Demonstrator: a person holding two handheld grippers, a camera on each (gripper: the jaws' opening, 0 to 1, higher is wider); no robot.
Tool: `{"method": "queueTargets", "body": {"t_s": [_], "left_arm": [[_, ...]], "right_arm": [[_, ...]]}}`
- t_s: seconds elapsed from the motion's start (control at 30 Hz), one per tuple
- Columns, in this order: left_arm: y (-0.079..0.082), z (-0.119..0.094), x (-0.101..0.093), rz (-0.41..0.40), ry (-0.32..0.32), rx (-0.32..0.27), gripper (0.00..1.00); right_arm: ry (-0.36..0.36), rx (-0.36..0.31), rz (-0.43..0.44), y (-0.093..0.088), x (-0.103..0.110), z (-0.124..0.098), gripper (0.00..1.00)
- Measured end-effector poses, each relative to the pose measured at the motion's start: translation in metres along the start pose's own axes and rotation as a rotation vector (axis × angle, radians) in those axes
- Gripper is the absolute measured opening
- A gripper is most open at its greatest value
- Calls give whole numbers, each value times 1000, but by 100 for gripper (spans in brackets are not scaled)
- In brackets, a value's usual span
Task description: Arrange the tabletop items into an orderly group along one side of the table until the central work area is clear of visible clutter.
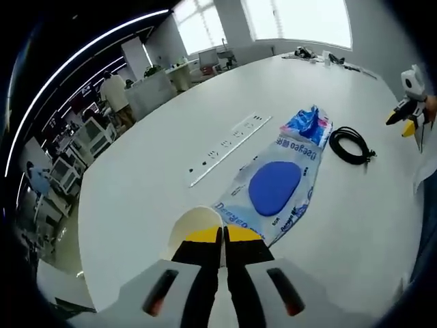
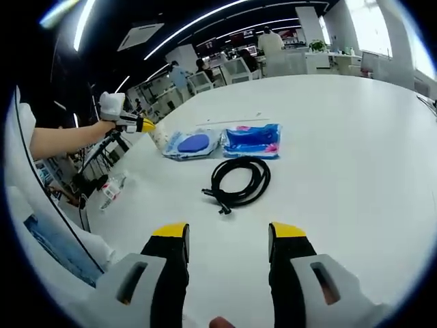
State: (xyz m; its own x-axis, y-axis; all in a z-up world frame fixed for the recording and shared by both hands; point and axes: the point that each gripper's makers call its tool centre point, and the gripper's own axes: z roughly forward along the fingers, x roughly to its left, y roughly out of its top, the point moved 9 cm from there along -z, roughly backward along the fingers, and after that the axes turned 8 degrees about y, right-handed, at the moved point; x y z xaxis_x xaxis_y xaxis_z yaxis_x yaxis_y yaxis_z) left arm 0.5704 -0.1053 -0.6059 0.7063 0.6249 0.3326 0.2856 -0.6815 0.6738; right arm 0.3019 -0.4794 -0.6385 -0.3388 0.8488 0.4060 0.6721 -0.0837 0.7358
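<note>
My left gripper (image 1: 222, 234) has its yellow-tipped jaws pressed together at the rim of a cream paper cup (image 1: 193, 221), at the near end of a clear plastic bag holding a blue disc (image 1: 276, 186). Beyond the bag lies a blue packet (image 1: 308, 125), with a coiled black cable (image 1: 350, 145) to its right. In the right gripper view, my right gripper (image 2: 229, 236) hangs open above bare table, short of the cable (image 2: 239, 180). Past it lie the blue packet (image 2: 252, 140) and the disc bag (image 2: 192, 145), with the left gripper (image 2: 141, 124) on their left.
A long white strip (image 1: 229, 145) lies left of the bag on the big white table (image 1: 136, 198). Small items sit at the far end (image 1: 315, 53). The right gripper (image 1: 408, 117) hovers by the table's right edge. A bottle (image 2: 111, 192) stands on the floor.
</note>
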Motion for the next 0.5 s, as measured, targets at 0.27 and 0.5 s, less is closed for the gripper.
{"method": "queueTargets", "body": {"t_s": [0.27,0.5], "left_arm": [[-4,2,-6,63,-8,20,0],[-5,5,-8,61,-8,21,0]], "right_arm": [[-1,4,4,-2,-1,1,45],[-5,3,6,-2,-3,0,45]]}}
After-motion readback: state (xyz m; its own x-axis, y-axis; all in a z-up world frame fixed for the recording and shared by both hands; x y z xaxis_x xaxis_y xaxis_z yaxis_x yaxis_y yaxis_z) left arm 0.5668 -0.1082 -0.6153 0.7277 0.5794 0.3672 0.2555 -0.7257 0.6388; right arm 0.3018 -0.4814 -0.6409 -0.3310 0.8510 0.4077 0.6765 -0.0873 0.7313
